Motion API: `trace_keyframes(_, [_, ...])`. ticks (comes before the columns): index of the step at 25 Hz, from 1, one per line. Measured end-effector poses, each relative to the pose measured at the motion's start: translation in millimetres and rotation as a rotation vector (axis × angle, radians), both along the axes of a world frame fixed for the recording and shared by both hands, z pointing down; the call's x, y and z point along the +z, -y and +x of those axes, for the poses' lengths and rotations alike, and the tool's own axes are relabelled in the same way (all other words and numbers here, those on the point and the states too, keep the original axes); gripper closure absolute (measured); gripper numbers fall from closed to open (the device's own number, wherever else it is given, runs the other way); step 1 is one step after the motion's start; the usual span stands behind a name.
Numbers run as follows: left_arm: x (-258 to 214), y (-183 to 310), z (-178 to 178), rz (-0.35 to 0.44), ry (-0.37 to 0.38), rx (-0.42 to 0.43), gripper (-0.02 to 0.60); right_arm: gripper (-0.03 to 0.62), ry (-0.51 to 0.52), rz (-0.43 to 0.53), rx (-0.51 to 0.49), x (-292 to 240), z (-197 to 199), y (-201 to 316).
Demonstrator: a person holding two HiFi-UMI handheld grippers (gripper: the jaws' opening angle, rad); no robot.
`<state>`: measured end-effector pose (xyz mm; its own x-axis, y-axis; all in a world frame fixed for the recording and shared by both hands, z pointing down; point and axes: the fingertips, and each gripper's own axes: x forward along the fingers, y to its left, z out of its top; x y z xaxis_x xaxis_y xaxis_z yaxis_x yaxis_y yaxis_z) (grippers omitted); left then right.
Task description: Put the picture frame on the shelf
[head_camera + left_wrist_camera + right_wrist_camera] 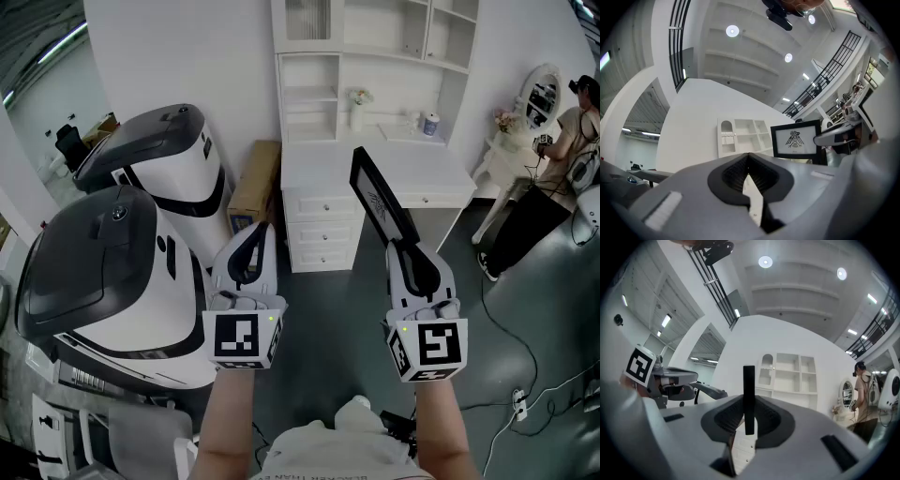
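Note:
The picture frame [379, 201] is black with a bird print, and my right gripper [406, 249] is shut on its lower edge, holding it upright in the air. In the right gripper view the frame [749, 398] stands edge-on between the pads. My left gripper [255, 242] hovers beside it at the left, shut with nothing in it. From the left gripper view I see the frame's face [796, 139] off to the right of my left gripper [749, 162]. The white shelf unit [375, 56] stands ahead on a white desk [375, 173].
Two large white and grey machines [122, 272] fill the left side. A cardboard box [255, 187] leans by the desk. A vase [357, 108] and a cup [431, 124] sit on the desk. A person [562, 150] stands at the right by a mirror table [541, 94]. Cables [525, 394] lie on the floor.

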<state>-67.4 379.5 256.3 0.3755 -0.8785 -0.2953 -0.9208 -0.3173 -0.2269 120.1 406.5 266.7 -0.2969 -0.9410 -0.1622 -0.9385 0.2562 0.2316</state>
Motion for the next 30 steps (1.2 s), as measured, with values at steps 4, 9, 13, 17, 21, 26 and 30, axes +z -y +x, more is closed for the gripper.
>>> trace_keyframes(4, [2.0, 8.5, -3.2, 0.0, 0.0, -0.01, 0.572, 0.526, 0.0, -0.008, -0.008, 3.0, -3.6, 11.0])
trace_keyframes(9, [7.5, 28.9, -6.9, -0.006, 0.009, -0.02, 0.572, 0.526, 0.011, -0.006, -0.006, 6.3, -6.0, 37.6])
trace_keyframes(13, [9.5, 58.7, -6.9, -0.007, 0.011, -0.046, 0.572, 0.526, 0.008, 0.006, -0.014, 5.1, -5.2, 70.0])
trace_keyframes(17, [5.7, 100.6, 3.1, -0.001, 0.021, -0.061, 0.572, 0.526, 0.013, -0.001, -0.046, 6.1, -0.8, 114.6])
trace_keyframes(21, [2.2, 145.7, 22.2, -0.013, 0.027, -0.072, 0.572, 0.526, 0.016, -0.012, -0.078, 5.4, 12.3, 163.5])
trace_keyframes(26, [-2.1, 202.9, 37.3, 0.004, 0.034, -0.104, 0.572, 0.526, 0.018, -0.016, -0.116, 3.7, 25.7, 226.7])
trace_keyframes(30, [-5.7, 236.6, 49.7, 0.008, 0.016, -0.129, 0.572, 0.526, 0.015, -0.021, -0.146, 1.9, 36.7, 264.7])
